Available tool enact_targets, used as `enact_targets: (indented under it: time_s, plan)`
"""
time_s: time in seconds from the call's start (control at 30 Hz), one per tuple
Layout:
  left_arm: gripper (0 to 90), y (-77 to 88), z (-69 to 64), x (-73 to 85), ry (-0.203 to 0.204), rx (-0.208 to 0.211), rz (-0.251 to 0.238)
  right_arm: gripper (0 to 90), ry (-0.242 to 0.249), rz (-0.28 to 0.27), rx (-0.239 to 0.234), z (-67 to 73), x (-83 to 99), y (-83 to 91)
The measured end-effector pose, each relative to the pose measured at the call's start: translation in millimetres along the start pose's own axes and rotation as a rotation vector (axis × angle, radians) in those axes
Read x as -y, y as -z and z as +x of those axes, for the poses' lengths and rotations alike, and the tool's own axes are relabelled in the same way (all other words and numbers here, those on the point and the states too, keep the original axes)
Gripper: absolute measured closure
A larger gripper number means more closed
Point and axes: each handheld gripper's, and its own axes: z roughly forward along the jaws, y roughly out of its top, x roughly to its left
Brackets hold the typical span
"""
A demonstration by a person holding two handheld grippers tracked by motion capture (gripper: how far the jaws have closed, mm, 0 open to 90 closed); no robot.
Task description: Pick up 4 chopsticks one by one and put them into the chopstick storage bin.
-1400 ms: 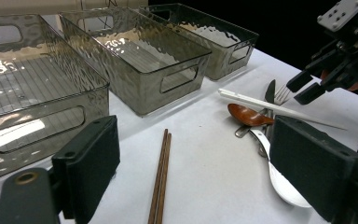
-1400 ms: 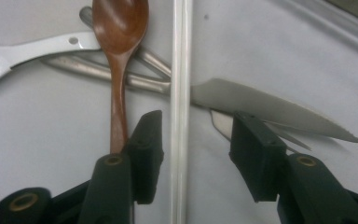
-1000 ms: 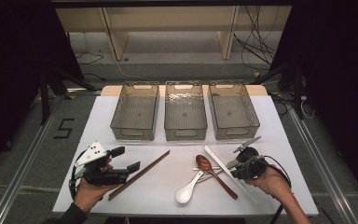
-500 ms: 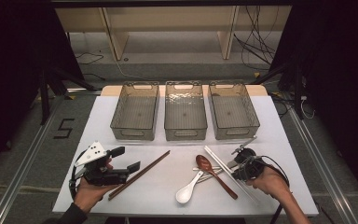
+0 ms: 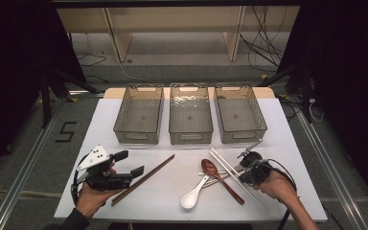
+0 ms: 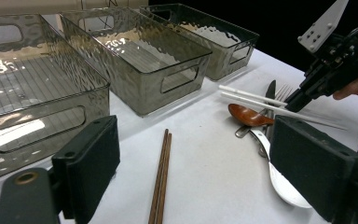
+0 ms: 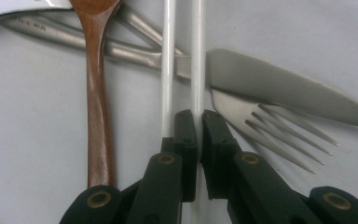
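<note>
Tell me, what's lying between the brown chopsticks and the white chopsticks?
In the high view, a white spoon and a wooden spoon lie between the brown chopsticks and the white chopsticks.

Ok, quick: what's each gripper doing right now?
Left gripper: open, holding nothing.
Right gripper: jaws just closing, shut on one white chopstick.

There are three clear bins (image 5: pixel 190 115), two white chopsticks (image 5: pixel 227 165), two brown chopsticks (image 5: pixel 146 177), one wooden spoon (image 5: pixel 220 179), one white spoon (image 5: pixel 194 194), one fork (image 7: pixel 270 126) and one knife (image 7: pixel 284 95).
</note>
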Motion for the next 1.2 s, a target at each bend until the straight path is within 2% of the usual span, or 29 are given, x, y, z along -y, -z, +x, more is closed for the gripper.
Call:
enact_targets:
  time_s: [0.17,0.4,0.43,0.47,0.57,0.67,0.73,0.87,1.07,1.2]
  plan:
    - [15.6,-0.3,-0.1,-0.1,0.001,0.001,0.001,86.2,-0.015,-0.048,-0.013,-3.3,0.7,8.7]
    - [15.6,-5.4,-1.4,-3.6,0.046,0.019,0.002,86.1,-0.031,-0.193,-0.036,0.1,-3.6,30.0]
    - [15.6,-6.1,-2.3,-4.5,0.053,0.023,0.001,86.1,-0.030,-0.236,-0.044,4.9,-6.3,35.2]
    - [15.6,-7.0,-3.2,-6.0,0.059,0.032,0.001,86.1,-0.030,-0.236,-0.044,4.9,-6.3,35.2]
    - [15.6,-12.1,-7.1,-12.0,0.095,0.053,-0.015,86.1,-0.004,-0.299,-0.044,15.2,-12.6,41.8]
    - [15.6,-19.7,-12.1,-17.3,0.105,0.073,-0.012,86.0,0.020,-0.355,-0.054,28.6,-21.2,47.7]
    - [15.5,-27.1,-16.5,-21.0,0.103,0.086,-0.002,86.0,0.036,-0.389,-0.058,36.3,-26.3,49.9]
    - [15.5,-42.9,-22.0,-26.0,0.130,0.108,0.019,86.0,0.054,-0.460,-0.077,52.2,-35.8,52.4]
    - [16.0,-58.3,-22.6,-35.5,0.161,0.121,0.024,86.0,0.090,-0.494,-0.093,70.8,-44.6,48.4]
    - [18.5,-69.2,-26.2,-39.7,0.185,0.146,0.028,86.0,0.114,-0.519,-0.104,82.5,-50.2,47.7]
